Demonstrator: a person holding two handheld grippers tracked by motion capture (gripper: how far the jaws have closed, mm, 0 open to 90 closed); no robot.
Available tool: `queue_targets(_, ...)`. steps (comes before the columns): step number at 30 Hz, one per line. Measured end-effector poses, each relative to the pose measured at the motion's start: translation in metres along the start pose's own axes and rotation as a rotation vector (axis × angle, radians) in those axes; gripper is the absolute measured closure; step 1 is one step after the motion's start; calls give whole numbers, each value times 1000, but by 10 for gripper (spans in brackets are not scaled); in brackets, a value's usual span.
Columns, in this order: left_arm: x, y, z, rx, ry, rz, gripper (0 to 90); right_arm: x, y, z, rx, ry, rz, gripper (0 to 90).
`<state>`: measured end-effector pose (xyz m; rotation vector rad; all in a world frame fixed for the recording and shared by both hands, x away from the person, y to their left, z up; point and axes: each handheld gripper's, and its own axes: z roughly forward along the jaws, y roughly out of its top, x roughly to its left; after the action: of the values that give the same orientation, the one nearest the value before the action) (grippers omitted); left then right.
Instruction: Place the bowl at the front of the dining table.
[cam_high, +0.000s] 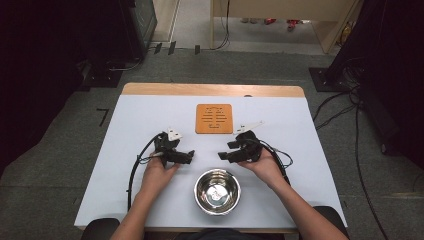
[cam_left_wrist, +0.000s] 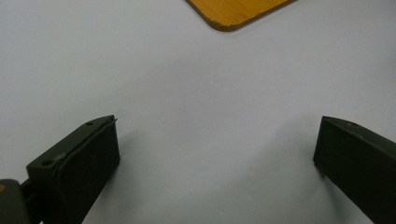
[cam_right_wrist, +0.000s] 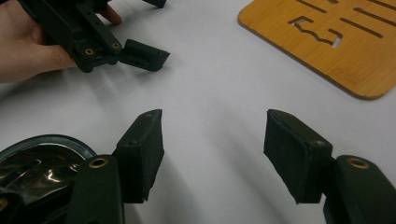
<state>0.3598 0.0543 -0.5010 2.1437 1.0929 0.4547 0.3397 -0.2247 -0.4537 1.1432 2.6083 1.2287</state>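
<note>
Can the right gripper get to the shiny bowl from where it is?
Probably yes. The right gripper has open jaws with nothing between them, and the shiny bowl sits just beside it on the table, with nothing standing between them.

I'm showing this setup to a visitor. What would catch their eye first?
Probably the shiny steel bowl at the table's near edge, between the person's forearms. Next the orange slotted board lying flat farther back at the middle, with the left gripper and right gripper open, facing each other above the bowl.
</note>
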Motion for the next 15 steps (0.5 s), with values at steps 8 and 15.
queue_targets(8, 0, 0, 0, 0, 0, 0, 1, 7, 1, 0, 0, 11, -18, 381)
queue_targets(15, 0, 0, 0, 0, 0, 0, 1, 12, 2, -1, -3, 21, -25, 383)
